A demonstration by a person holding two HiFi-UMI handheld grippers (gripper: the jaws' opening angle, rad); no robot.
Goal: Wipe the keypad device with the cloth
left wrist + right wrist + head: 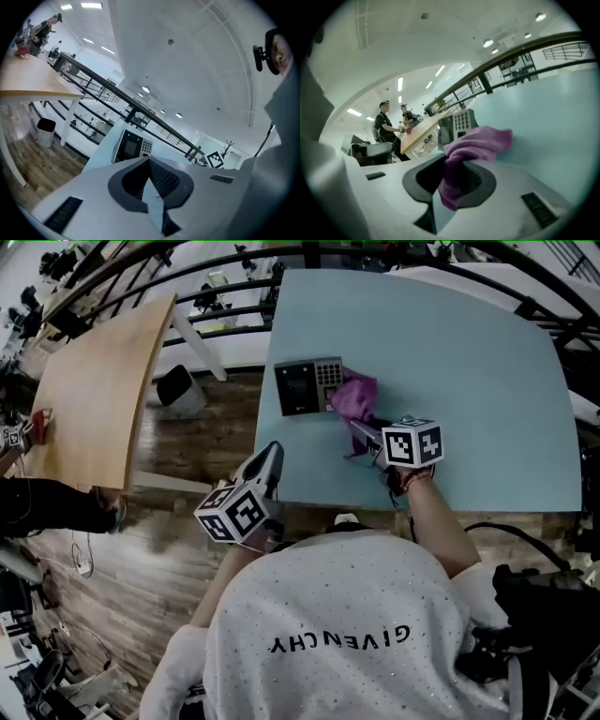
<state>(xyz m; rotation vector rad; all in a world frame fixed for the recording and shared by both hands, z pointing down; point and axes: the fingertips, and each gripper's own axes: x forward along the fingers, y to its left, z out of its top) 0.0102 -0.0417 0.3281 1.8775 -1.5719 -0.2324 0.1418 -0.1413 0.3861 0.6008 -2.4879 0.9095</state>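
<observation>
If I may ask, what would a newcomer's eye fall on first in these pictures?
The purple cloth stands out most, clamped in the right gripper over the pale blue table, next to the keypad device. The left gripper hangs shut and empty by the table's near left corner.

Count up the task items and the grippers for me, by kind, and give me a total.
Keypad device: 1
Cloth: 1 (purple, clamped in the right gripper)
Grippers: 2 (the left gripper holds nothing)
Total: 4
</observation>
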